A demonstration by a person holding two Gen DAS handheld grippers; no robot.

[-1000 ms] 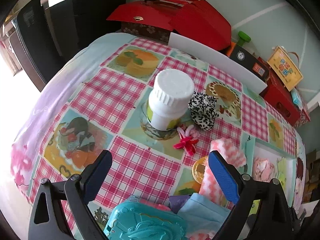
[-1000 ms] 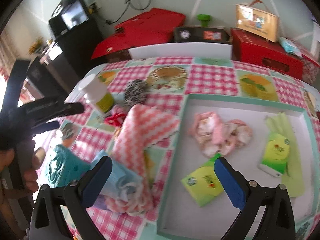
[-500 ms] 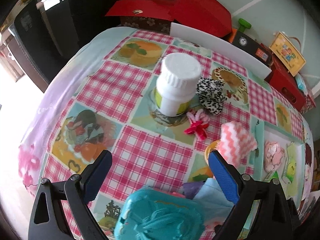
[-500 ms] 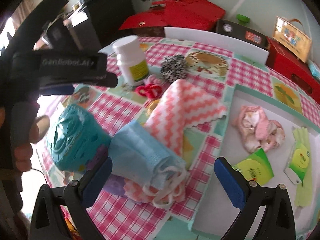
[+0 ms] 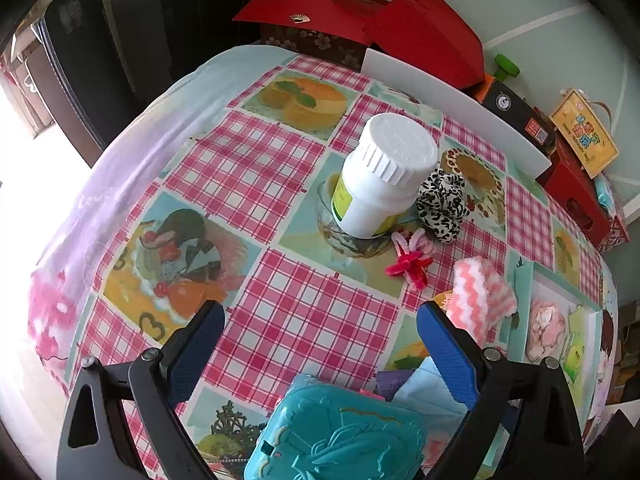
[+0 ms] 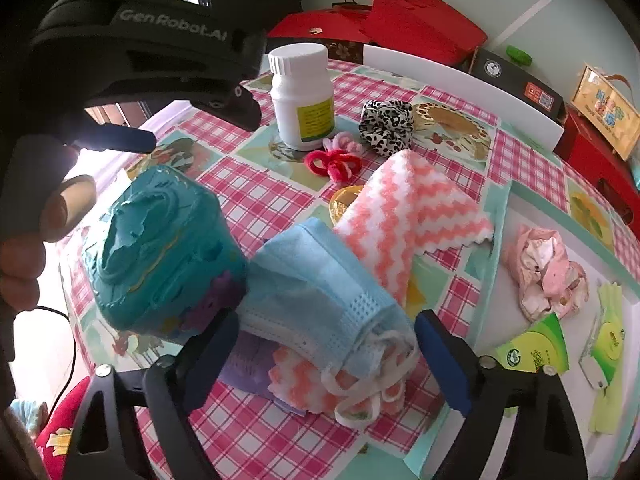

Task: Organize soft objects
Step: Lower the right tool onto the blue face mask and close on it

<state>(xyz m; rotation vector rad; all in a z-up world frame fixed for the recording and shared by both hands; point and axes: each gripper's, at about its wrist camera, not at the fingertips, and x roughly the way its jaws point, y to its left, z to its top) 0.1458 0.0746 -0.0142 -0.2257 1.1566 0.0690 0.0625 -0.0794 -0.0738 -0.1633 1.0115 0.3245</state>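
1. Lying crumpled over a fluffy pink-and-white zigzag cloth [image 6: 404, 216], the pleated blue face mask [image 6: 320, 296] trails white ear loops.
2. It sits between the closing right gripper [image 6: 324, 344] fingers, pads not yet pressing.
3. Angled steeply down, the left gripper [image 5: 320, 344] hovers wide open and empty above a teal embossed box [image 5: 340, 436].

A white pill bottle [image 5: 382, 178] stands upright near the middle of the checked tablecloth [image 5: 256, 176], its yellow-green label facing seven o'clock. At six o'clock from it sits a moulded teal plastic box [image 5: 340, 436]. Beyond the table's far edge, around one o'clock, red gift boxes [image 5: 400, 20] are stacked against the wall.
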